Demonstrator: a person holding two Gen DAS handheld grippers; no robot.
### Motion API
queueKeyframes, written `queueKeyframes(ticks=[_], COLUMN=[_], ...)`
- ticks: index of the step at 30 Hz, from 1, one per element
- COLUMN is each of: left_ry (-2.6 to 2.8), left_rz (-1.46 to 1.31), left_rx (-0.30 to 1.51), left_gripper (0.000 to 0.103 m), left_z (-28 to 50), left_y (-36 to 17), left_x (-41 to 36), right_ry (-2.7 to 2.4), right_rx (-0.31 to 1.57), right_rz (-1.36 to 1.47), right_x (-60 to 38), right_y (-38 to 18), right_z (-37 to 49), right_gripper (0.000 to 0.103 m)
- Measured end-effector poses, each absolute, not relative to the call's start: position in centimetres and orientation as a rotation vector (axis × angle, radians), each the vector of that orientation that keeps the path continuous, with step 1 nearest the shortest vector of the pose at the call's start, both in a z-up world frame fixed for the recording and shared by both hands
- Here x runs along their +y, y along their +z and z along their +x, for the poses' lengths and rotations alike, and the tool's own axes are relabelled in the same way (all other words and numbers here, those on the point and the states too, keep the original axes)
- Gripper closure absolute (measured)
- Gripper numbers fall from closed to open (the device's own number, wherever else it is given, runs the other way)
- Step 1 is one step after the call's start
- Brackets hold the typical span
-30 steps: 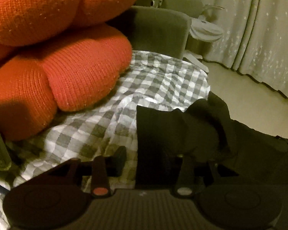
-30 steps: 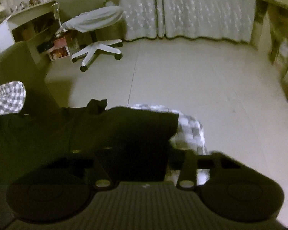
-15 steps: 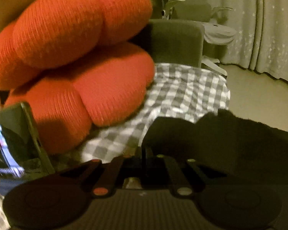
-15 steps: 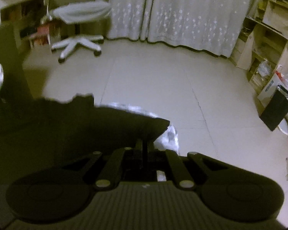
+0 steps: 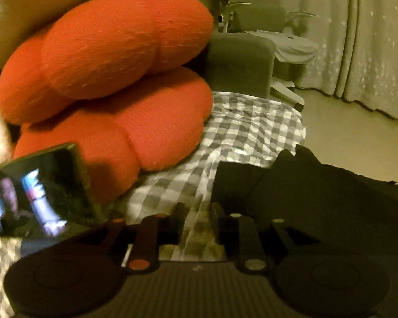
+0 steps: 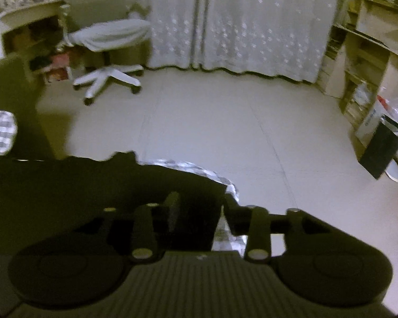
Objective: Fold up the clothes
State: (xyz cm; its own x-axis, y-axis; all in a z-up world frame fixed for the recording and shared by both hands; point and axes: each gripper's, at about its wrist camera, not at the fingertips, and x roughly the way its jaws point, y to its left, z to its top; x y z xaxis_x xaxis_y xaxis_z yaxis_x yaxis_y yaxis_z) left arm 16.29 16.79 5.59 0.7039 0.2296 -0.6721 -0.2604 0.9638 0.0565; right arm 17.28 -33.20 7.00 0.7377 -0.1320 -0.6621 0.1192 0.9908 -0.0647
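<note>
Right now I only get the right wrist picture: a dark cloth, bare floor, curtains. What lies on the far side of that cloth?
Observer: In the left wrist view, a big orange knitted cushion sits on a checked sheet, beside the black garment.
Operator: Is anything else near the cushion?
Observer: Yes, a phone with a lit screen stands tilted in front of it, at the lower left.
Operator: And the other claw, is it holding something?
Observer: It doesn't look like it. The left claw has its jaws opening, and only checked sheet shows between them. The garment's edge lies just beside its right finger.
</note>
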Motion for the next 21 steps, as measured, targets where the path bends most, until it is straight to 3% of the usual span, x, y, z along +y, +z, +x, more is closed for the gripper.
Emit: queueKeyframes(ticks=[4, 7, 16, 21], left_ry=[0.242, 0.2, 0.074, 0.055], left_rz=[-0.043, -0.045, -0.085, -0.107], left_rx=[0.745, 0.728, 0.766, 0.817], left_gripper=[0.078, 0.063, 0.063, 0.063], left_z=[12.7, 8.9, -0.5, -4.1], left_y=[6.5, 6.9, 7.5, 7.6], left_x=[17.2, 17.1, 16.3, 15.1], right_ry=[-0.049, 0.032, 0.13, 0.094], right_rx=[0.72, 0.739, 0.838, 0.785], right_rz=[-0.017, -0.014, -0.023, 0.067], right_x=[-32.4, -31.4, -28.5, -27.9], right_y=[8.7, 9.2, 7.9, 7.5], right_z=[13.8, 9.9, -3.3, -10.8], right_gripper=[0.054, 0.054, 0.054, 0.054])
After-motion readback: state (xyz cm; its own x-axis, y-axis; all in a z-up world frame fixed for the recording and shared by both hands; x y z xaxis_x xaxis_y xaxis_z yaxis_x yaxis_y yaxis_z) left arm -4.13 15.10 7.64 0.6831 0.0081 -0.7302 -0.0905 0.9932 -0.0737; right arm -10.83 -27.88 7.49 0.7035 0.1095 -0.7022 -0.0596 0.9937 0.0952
